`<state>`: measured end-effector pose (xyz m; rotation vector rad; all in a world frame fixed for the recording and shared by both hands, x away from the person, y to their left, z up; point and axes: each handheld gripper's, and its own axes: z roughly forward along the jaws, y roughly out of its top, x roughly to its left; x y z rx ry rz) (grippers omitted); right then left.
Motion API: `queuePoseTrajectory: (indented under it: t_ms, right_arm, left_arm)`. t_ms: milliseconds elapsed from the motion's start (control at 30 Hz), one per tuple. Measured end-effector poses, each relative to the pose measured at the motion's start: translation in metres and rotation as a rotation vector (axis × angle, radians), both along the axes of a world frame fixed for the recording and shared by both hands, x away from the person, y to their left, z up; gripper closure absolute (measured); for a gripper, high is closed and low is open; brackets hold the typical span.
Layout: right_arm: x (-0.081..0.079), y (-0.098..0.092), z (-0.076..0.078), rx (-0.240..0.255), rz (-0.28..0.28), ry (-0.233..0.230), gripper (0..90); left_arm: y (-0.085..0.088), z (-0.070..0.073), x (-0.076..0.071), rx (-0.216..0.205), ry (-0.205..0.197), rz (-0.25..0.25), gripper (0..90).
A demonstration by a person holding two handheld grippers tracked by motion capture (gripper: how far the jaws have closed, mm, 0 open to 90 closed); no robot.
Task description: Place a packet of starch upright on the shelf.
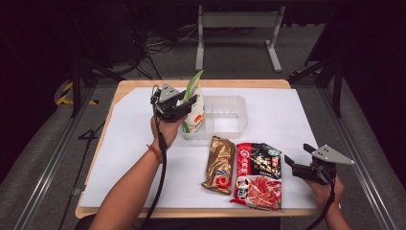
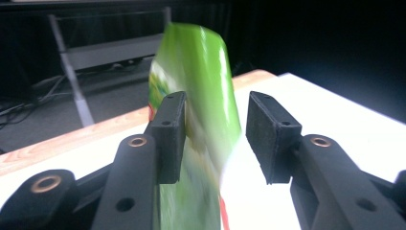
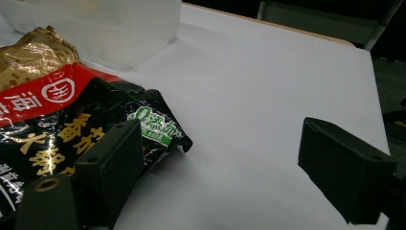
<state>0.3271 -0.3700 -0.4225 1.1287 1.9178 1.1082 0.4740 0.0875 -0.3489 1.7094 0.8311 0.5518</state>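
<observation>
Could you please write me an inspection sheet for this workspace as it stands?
Surface: white sheet over a wooden table.
Job's things: green-and-white packet standing upright at the left end of the clear plastic bin.
Clutter: gold packet and black-and-red packet lying flat side by side in front of the bin.
Grippers: left tool at the green packet, jaws parted with a gap on one side; right tool open, beside the black-and-red packet.
Cables: black cable trailing along the left forearm.
Surroundings: dark room, grey metal frame, floor wires.
</observation>
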Motion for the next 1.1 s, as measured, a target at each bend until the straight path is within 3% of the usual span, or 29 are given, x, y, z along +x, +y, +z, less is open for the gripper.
queuePoseTrajectory:
  t_ms: [367,533,633,700,833,1000,1100]
  right_arm:
    - [0.001,0.001,-0.001,-0.005,0.001,0.009,16.5]
    - [0.001,0.002,-0.002,-0.009,0.003,0.008,16.5]
    - [0.001,0.002,-0.002,-0.013,0.004,0.011,16.5]
    - [0.001,0.002,-0.002,-0.013,0.003,0.012,16.5]
    - [0.001,0.002,-0.002,-0.012,0.005,0.013,16.4]
    - [0.001,0.002,-0.003,-0.016,0.008,0.013,16.3]
    - [0.001,0.002,-0.003,-0.013,0.006,0.015,16.3]
  left_arm:
    - [0.022,-0.022,-0.021,0.101,0.005,-0.106,62.2]
    - [0.021,-0.038,-0.024,0.209,0.037,-0.122,63.1]
    - [0.020,-0.044,-0.023,0.241,0.051,-0.131,63.8]
    - [0.017,-0.046,-0.024,0.268,0.029,-0.133,65.5]
    - [0.006,-0.049,-0.025,0.373,0.013,-0.134,69.7]
    - [0.007,-0.049,-0.023,0.369,0.023,-0.137,70.8]
    - [0.010,-0.047,-0.027,0.326,0.032,-0.166,59.0]
